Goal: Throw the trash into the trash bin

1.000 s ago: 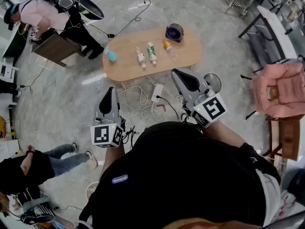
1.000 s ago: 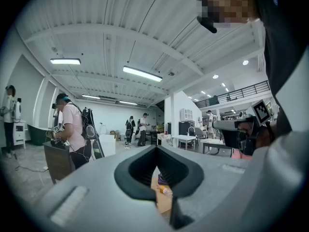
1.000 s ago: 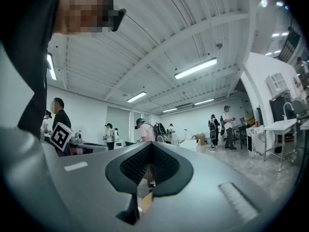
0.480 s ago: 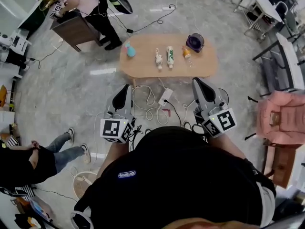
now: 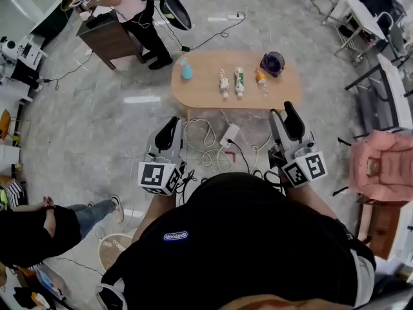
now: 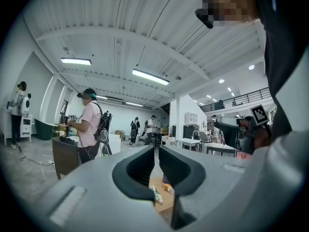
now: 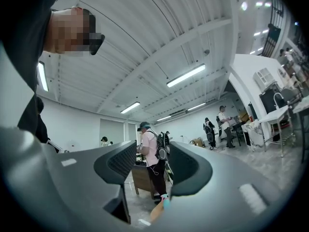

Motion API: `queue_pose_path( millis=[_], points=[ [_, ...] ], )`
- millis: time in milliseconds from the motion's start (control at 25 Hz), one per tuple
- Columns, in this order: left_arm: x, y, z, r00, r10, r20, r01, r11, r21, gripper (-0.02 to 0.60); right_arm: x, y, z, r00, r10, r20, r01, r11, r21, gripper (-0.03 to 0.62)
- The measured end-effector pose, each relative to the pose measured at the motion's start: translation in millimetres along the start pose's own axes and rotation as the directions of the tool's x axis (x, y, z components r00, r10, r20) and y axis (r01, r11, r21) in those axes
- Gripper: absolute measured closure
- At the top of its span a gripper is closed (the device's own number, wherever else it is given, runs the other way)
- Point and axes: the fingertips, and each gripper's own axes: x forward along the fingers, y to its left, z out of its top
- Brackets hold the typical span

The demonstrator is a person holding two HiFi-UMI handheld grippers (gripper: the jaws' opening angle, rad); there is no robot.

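Wooden and oval, the surface [image 5: 206, 99] stands on the grey floor [image 5: 97, 128] ahead of me, well apart from both of my grippers. The purple trash bin [image 5: 273, 62] sits at its far right end. Beside the bin, toward the middle, lie an orange bottle [image 5: 261, 77], a green-and-white bottle [image 5: 239, 81] and a pale bottle [image 5: 224, 84], in a row across the middle. A teal bottle [image 5: 186, 71] stands apart from them near the left end.

I hold my left gripper [image 5: 171, 123] level over the floor, short of the near edge of the surface. Its fingers [image 6: 137, 170] are clenched to a thin slit with nothing between them. Through that slit, in the left gripper view, I see the row of bottles lying far beyond the tips.

My right gripper [image 5: 282, 110] is nearer the right end of the surface, roughly in line with the bin but still short of the near edge. Its fingers [image 7: 120, 166] have just been opening and now stand released and apart, with nothing between them. In the right gripper view only the teal bottle shows low in the gap, far off.

A white power strip [image 5: 229, 134] and loose cables [image 5: 206, 150] lie on the floor between my grippers and the surface.
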Motion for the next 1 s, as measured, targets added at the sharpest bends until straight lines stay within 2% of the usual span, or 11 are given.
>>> queue_pose_path(
  millis=[280, 400, 760, 1000],
  points=[
    [-7, 23, -6, 1.0, -0.022, 0.02, 0.022, 1.0, -0.008, 0.499, 1, 24, -14, 0.999, -0.014, -0.033, 0.012, 0.999, -0.053, 0.27],
    [-11, 38, -6, 0.999, -0.021, 0.033, 0.022, 1.0, -0.021, 0.426, 5, 32, -21, 0.998, -0.035, -0.046, 0.032, 0.997, -0.065, 0.238],
    [-12, 60, -11, 0.999, -0.022, 0.027, 0.023, 1.0, -0.021, 0.279, 1, 33, -37, 0.99, -0.121, -0.071, 0.114, 0.989, -0.089, 0.184],
    [-1, 47, -20, 0.999, -0.037, -0.011, 0.037, 0.999, 0.008, 0.247, -2, 13, -52, 0.98, -0.161, -0.119, 0.154, 0.986, -0.064, 0.16]
  ],
)
